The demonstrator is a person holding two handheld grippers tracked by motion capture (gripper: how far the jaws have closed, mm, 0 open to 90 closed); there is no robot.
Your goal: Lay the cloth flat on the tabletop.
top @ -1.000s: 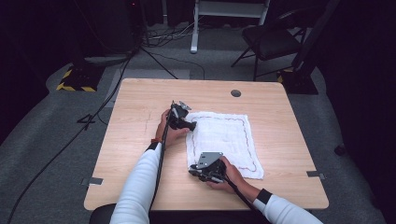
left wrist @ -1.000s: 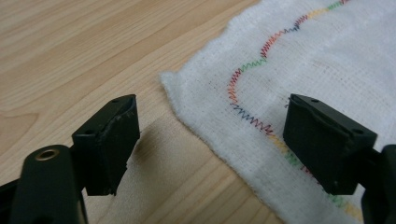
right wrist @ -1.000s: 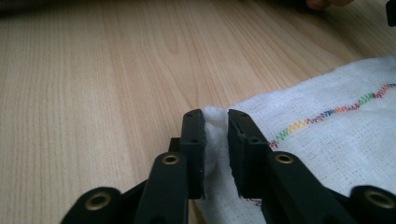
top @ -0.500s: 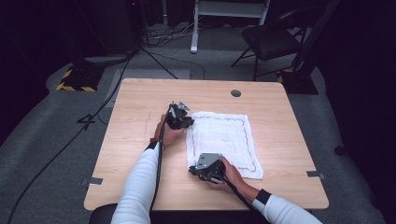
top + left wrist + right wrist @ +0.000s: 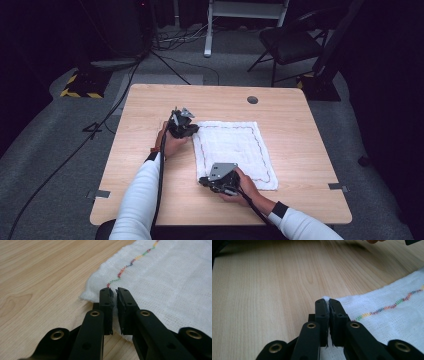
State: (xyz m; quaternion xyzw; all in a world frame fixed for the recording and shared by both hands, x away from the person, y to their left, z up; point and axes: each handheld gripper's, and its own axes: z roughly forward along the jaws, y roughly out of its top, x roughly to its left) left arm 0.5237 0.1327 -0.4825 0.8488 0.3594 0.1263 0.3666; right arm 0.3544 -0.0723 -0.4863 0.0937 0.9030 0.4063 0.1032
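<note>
A white cloth (image 5: 234, 152) with a zigzag line of multicoloured stitching near its border is spread flat on the wooden tabletop (image 5: 150, 107), right of centre in the high view. The left claw (image 5: 113, 295) is clamped on the far left corner of the cloth; its jaws have just been closing, and a pinch of fabric is seen between them in the left gripper view. The right claw (image 5: 326, 303) is clamped on the near left corner, with a tuft of white fabric showing at its tips.

The cloth is judged light, thin and limp: it is likely to sag and fold under its own weight once lifted. The loose weave should give good friction, so slipping seems unlikely. The 2 corners of 1 edge are a sound place to hold it, keeping that edge taut.
</note>
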